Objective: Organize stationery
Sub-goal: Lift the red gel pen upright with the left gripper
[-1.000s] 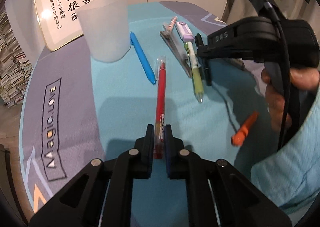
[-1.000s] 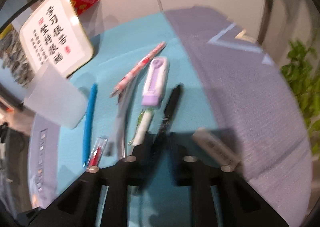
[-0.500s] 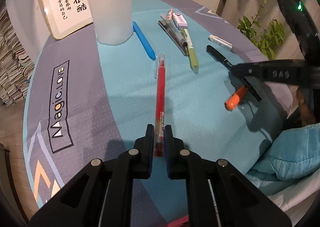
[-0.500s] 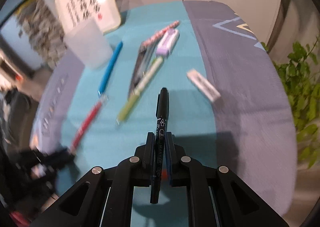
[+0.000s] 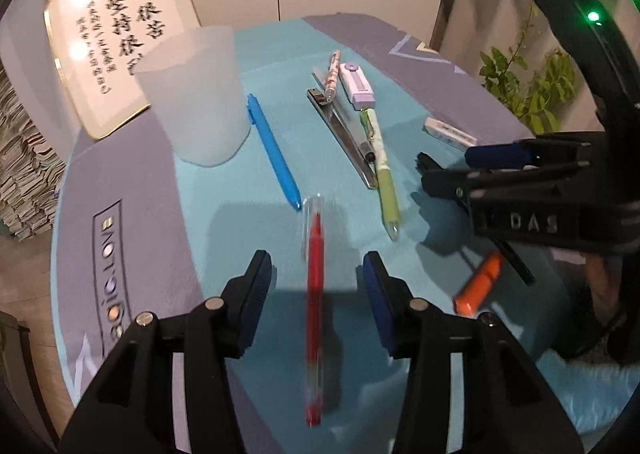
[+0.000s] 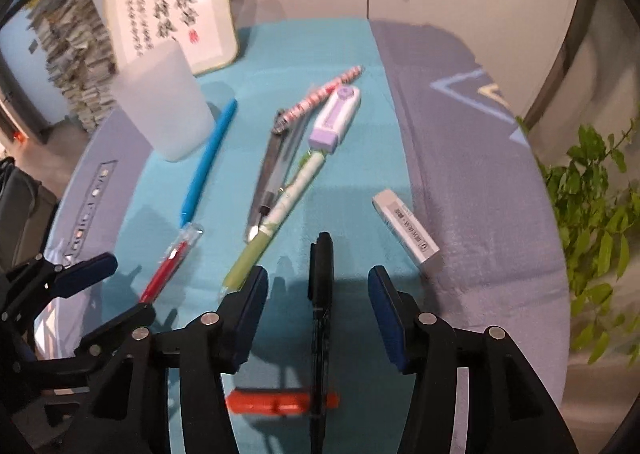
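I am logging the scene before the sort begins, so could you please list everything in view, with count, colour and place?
Red pen: 1, red, between the open left fingers.
Black marker: 1, black, between the open right fingers, lying across the orange marker.
Orange marker: 1, orange, near edge.
Blue pen: 1, blue, beside the cup.
Cup: 1, frosted white, upright, far left.
Green pen: 1, green and white, centre.
Clear pen: 1, clear with grey, left of the green pen.
Patterned pen: 1, pink and white, far centre.
Correction tape: 1, lilac and white.
Eraser: 1, white, right.
Left gripper: 1, black, open.
Right gripper: 1, black, open.

Round table (image 5: 132, 182) (teal-grey cloth), frosted cup (image 5: 196, 94), pens, eraser (image 6: 406, 226)
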A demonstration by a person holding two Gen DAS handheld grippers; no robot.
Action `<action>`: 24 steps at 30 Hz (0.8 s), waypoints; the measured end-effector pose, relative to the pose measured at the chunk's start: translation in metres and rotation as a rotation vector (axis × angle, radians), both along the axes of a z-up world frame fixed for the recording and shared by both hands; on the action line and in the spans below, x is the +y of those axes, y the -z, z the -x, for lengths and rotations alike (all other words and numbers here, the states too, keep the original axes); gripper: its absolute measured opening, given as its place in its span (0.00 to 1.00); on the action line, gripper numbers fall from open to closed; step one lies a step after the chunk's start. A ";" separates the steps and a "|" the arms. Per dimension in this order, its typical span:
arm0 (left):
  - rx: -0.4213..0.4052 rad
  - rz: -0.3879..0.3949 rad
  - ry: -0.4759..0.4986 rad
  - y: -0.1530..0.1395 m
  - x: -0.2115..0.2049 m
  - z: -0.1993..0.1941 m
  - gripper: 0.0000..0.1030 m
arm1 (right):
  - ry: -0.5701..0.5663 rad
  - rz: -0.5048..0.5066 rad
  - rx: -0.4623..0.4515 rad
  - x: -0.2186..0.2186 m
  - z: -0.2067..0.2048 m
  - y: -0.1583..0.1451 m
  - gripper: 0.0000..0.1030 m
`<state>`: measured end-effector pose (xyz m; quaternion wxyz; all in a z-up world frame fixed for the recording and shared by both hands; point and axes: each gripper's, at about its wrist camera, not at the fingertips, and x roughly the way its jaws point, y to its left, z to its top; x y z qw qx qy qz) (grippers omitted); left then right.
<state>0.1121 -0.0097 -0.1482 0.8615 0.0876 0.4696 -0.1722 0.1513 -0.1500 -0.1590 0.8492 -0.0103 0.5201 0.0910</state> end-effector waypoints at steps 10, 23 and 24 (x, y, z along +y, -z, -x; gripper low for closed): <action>0.055 -0.029 0.018 0.015 -0.015 -0.029 0.27 | -0.003 0.045 0.036 0.005 -0.019 0.012 0.32; -0.063 0.063 0.004 -0.040 0.007 -0.005 0.11 | 0.008 -0.089 -0.136 -0.006 0.013 -0.046 0.14; -0.080 0.079 0.001 -0.048 0.011 0.000 0.11 | 0.007 -0.094 -0.156 -0.006 0.018 -0.052 0.14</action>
